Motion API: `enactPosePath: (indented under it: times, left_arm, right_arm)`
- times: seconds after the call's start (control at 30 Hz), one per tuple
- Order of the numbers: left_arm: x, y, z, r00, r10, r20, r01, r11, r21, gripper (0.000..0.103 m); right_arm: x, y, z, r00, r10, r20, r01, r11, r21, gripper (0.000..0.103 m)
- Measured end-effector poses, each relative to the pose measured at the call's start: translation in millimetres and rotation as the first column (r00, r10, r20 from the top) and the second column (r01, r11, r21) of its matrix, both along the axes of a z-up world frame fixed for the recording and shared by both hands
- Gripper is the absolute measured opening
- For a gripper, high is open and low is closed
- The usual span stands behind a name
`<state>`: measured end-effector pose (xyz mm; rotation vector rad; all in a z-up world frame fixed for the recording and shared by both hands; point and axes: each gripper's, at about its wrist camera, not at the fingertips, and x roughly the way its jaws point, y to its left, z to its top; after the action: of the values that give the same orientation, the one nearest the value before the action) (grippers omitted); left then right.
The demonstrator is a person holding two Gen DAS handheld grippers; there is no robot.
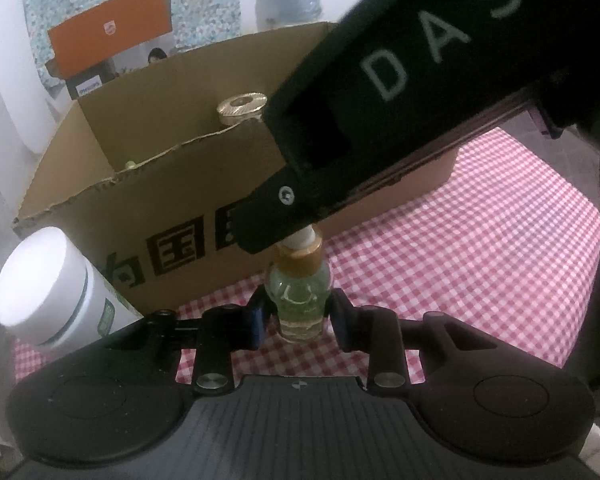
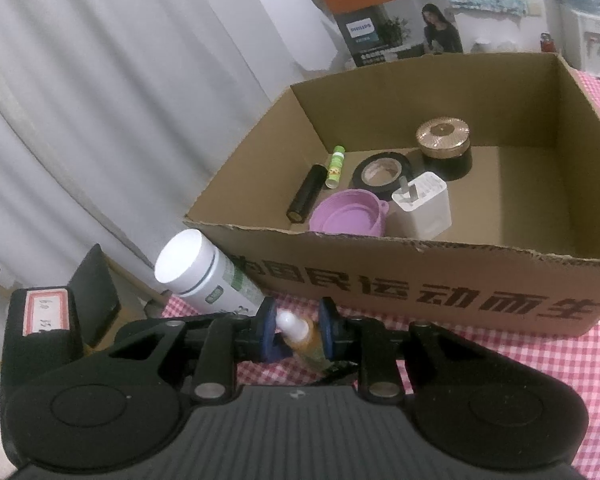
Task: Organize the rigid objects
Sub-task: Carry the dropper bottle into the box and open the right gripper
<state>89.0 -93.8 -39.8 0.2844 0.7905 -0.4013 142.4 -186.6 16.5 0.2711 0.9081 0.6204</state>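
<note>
both hands on one dropper bottle (image 1: 299, 300) | left fingers (image 1: 260, 320) clamp its body, right fingers (image 2: 327, 330) its neck | upright | cardboard box (image 2: 420, 284) at 12 o'clock

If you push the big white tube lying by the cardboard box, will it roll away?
Probably yes: the white round-capped tube lies tilted on its curved side, so a nudge could roll it. The brown cardboard box beside it might stop it. Its smooth plastic looks stiff and maybe slippery.
</note>
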Motion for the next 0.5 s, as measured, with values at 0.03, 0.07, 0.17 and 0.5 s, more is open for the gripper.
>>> enactPosePath:
  times: [0.03,0.07,0.17,0.5]
  left_arm:
    - [-1,-1,2,1.0,-0.002,0.004,0.002,1.0,0.0,0.031]
    - [-3,-1,3,1.0,-0.003,0.008,0.003,1.0,0.001,0.031]
    - [-7,-2,6,1.0,-0.001,0.016,0.0,1.0,0.004,0.031]
    - [-22,-3,27,0.999,0.004,0.052,-0.004,1.0,0.008,0.031]
  right_arm:
    - [-1,0,2,1.0,0.0,0.005,0.0,1.0,0.002,0.024]
    - [-2,0,3,1.0,0.002,0.01,-0.002,1.0,0.001,0.024]
    - [-5,-1,7,1.0,0.003,0.02,-0.003,1.0,0.003,0.024]
    - [-18,-5,22,0.998,0.008,0.069,-0.009,1.0,0.009,0.023]
